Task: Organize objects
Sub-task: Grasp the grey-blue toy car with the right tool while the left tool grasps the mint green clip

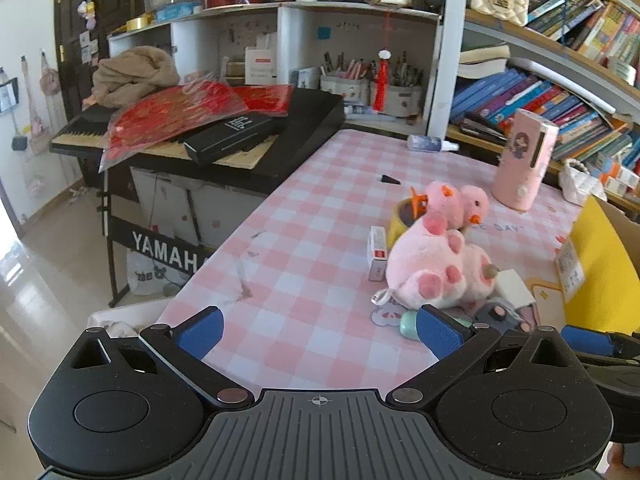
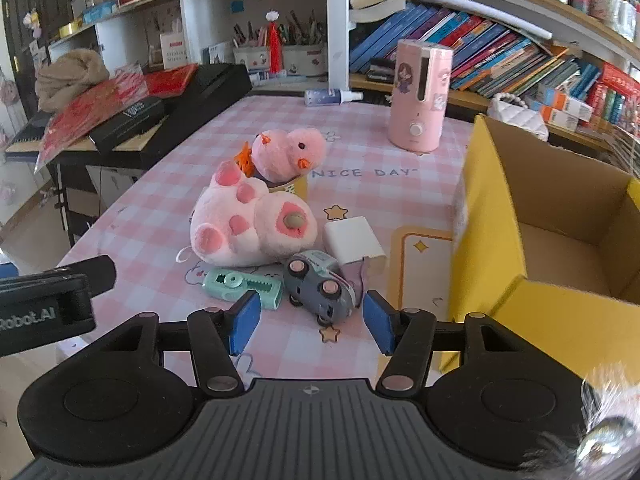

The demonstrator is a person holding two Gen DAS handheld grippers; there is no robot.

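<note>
A pile of small things lies on the pink checked table (image 2: 160,184): a pink plush paw (image 2: 244,228), a pink plush chick (image 2: 288,152) on a yellow cup, a grey toy car (image 2: 320,288), a mint green gadget (image 2: 240,284) and a white charger (image 2: 354,240). My right gripper (image 2: 310,326) is open and empty, its blue pads just short of the car. My left gripper (image 1: 320,332) is open and empty over bare tablecloth, left of the paw (image 1: 432,264) and chick (image 1: 460,204). An open yellow cardboard box (image 2: 492,216) stands to the right.
A pink humidifier (image 2: 420,96) and a small spray bottle (image 2: 332,96) stand at the table's far side. A small white-and-red box (image 1: 377,252) stands left of the paw. A black keyboard (image 1: 224,136) with clutter sits left of the table. Bookshelves run behind.
</note>
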